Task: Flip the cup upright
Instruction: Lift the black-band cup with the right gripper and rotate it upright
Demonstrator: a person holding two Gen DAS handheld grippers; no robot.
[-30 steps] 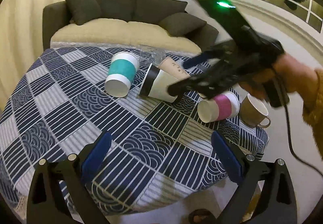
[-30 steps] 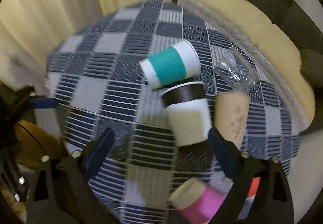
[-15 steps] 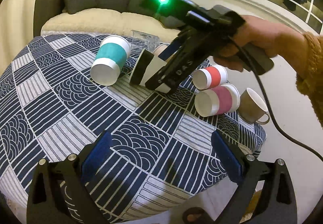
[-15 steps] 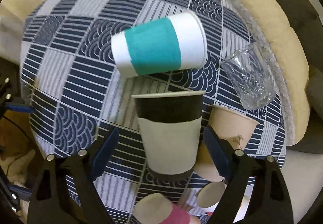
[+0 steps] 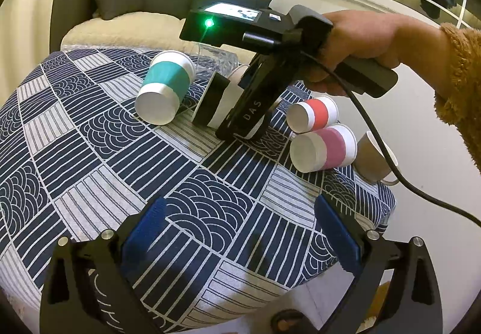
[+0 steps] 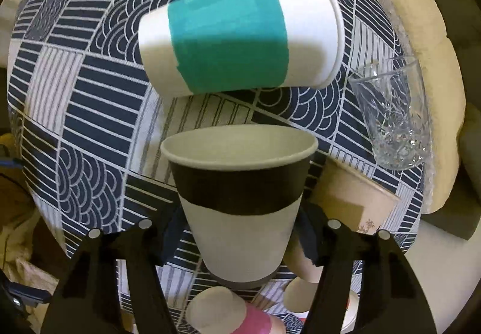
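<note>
A white paper cup with a black band lies on its side on the patterned tablecloth. My right gripper straddles its lower body, blue pads close on both sides; whether they press on it I cannot tell. In the left wrist view the right gripper reaches down over that cup. My left gripper is open and empty, above the table's near part.
A teal-banded cup, a red-banded cup and a pink-banded cup lie on their sides. A clear glass and a tan cup lie behind. A brown mug sits at the right edge. A sofa stands beyond.
My right gripper has come down and forward over the black-banded cup, and its fingers have narrowed around the cup's body. The left gripper has shifted only slightly.
</note>
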